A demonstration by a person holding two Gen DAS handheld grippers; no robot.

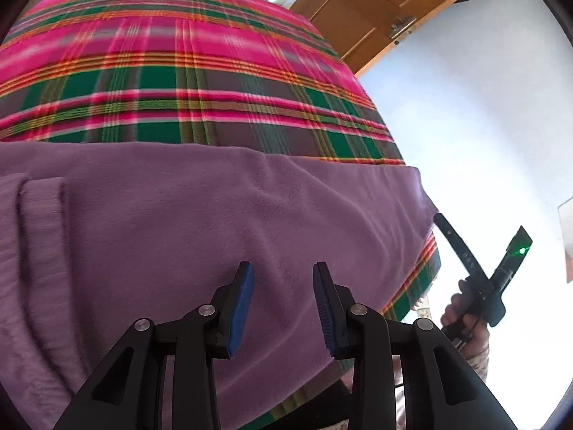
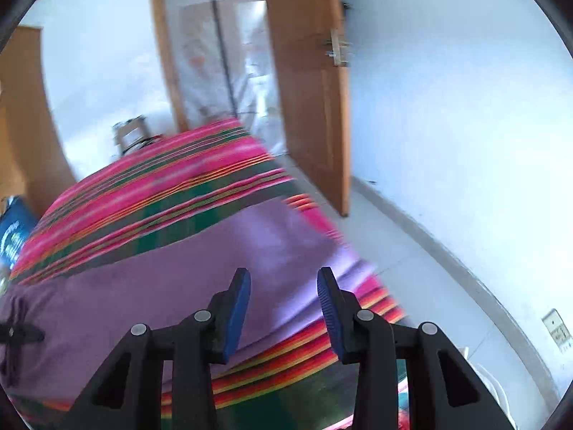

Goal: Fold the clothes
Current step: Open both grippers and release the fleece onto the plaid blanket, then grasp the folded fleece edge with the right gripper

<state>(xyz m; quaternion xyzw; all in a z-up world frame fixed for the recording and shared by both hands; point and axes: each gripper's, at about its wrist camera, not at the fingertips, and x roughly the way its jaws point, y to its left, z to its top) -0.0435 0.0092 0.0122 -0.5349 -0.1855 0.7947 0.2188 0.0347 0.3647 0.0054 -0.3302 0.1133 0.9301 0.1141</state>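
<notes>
A pink and green plaid blanket (image 1: 172,71) fills the left wrist view from nine to twelve o'clock. A wooden door (image 2: 308,82) stands open at twelve in the right wrist view, white wall (image 2: 465,125) at three, a socket (image 2: 555,329) at four.

The right gripper (image 2: 283,308) hovers with its jaws apart and empty above a purple garment (image 2: 150,286) spread on a bed covered by a plaid blanket (image 2: 143,193). Beyond stands an open wooden door (image 2: 308,89).
</notes>
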